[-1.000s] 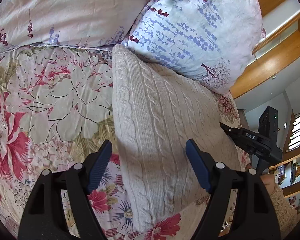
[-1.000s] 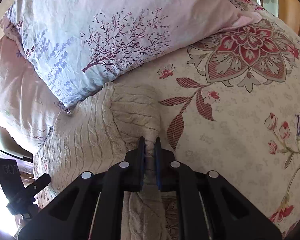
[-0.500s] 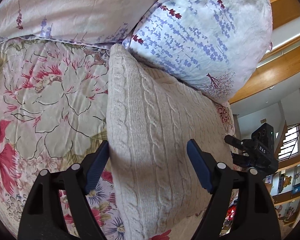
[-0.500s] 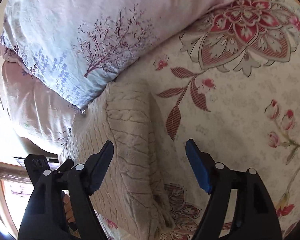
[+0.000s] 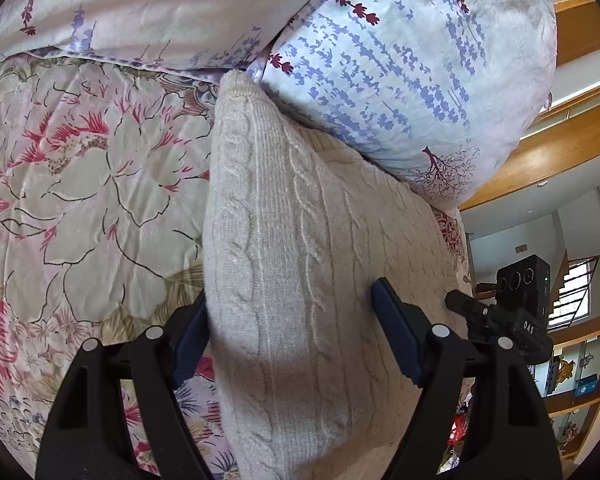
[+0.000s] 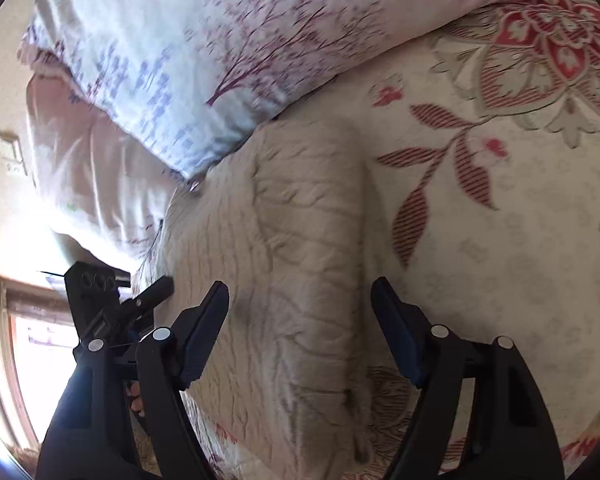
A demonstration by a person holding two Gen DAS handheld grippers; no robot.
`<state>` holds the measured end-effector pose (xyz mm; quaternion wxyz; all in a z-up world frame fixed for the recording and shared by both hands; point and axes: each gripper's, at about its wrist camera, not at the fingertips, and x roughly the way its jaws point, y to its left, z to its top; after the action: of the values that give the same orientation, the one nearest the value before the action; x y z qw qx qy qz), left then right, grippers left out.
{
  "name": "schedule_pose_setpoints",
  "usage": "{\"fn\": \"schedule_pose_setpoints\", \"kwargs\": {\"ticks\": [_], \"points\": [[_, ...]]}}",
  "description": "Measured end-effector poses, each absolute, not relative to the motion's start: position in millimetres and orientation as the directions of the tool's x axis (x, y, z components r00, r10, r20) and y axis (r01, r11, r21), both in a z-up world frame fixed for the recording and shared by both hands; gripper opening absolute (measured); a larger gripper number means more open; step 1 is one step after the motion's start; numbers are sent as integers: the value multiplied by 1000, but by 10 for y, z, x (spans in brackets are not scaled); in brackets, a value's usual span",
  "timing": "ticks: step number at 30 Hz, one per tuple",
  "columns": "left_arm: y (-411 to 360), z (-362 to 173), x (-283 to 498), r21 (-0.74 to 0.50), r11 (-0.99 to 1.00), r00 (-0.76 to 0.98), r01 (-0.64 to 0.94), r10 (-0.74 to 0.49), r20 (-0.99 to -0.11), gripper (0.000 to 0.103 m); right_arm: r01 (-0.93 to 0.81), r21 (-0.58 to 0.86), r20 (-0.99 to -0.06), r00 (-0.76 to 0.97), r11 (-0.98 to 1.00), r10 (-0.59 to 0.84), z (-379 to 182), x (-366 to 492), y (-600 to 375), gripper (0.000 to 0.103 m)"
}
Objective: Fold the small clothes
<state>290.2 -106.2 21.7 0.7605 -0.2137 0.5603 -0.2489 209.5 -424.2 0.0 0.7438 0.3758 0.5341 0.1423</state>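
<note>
- Sweater (image 5: 300,280): cream cable-knit, folded into a long pad on the floral bedspread (image 5: 80,184), far end tucked against the lavender-print pillow (image 5: 400,80).
- Left gripper (image 5: 290,334): jaws spread wide, holding nothing; the pad's near left edge sits between them, left pad at or under that edge, can't tell which.
- Right gripper (image 6: 300,330): jaws apart, empty; the folded-over strip along the sweater's right side lies between and ahead of them.
- Risk: knit is thick and springy, so the unpinned strip can likely relax open.
- Risk: closing the left jaws low could pinch bedspread along with the knit.
- Risk: pushing forward jams the far end into the pillow and bunches the fold.
- Right view is blurred; edge position there is uncertain.
</note>
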Motion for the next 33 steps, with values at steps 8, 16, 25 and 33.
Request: {"fn": "schedule_pose_setpoints", "kwargs": {"ticks": [8,16,25,33], "points": [[-981,178,2882,-655,749,265,94,-653,-709,53,187,780,-615,407,597,676,-83,2043,-4149,37],[-796,423,2839,-675,725,282,138,-682,-675,37,126,819,-548,461,559,699,195,2031,-3934,33],[64,778,2646,-634,756,317,161,-648,-692,37,-23,797,-543,412,604,732,372,2197,-3016,32],[621,173,2592,-629,777,324,-12,-592,-738,53,33,720,-653,370,693,661,34,2310,-2526,36]]}}
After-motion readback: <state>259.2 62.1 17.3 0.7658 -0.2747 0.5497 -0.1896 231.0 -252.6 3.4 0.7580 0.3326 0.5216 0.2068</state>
